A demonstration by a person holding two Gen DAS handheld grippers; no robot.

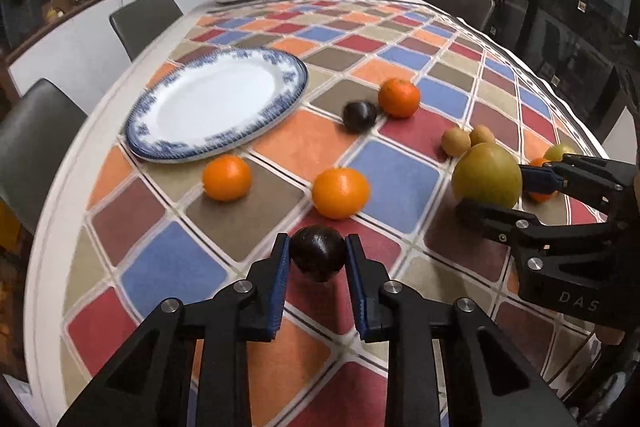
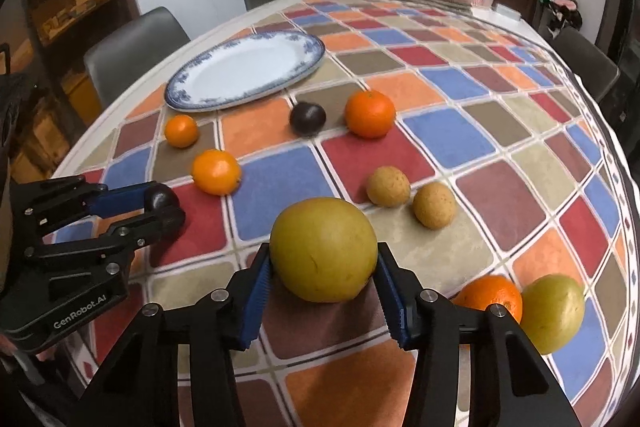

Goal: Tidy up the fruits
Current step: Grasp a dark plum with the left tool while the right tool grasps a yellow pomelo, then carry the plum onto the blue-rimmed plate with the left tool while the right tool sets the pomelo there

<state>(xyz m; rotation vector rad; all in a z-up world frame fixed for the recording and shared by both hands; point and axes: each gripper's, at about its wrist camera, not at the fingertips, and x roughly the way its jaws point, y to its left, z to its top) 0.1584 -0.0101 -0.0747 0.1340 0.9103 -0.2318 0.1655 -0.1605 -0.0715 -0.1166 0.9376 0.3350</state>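
the counter under its checked cloth carries the blue-rimmed plate at the far left, still bare. the big yellow-green citrus sits at the near edge, the right claw closed across its widest part; it looks heavy, firm and smooth, so a low grip could slip. the small dark fruit is pinched in the left claw at its middle; likely light, glossy, bruisable.

you see: plate glossy glazed ceramic | bench cloth matt woven checks | dark fruit smooth, shiny | pear dull, speckled skin | hand-held gripper pads ribbed blue plastic
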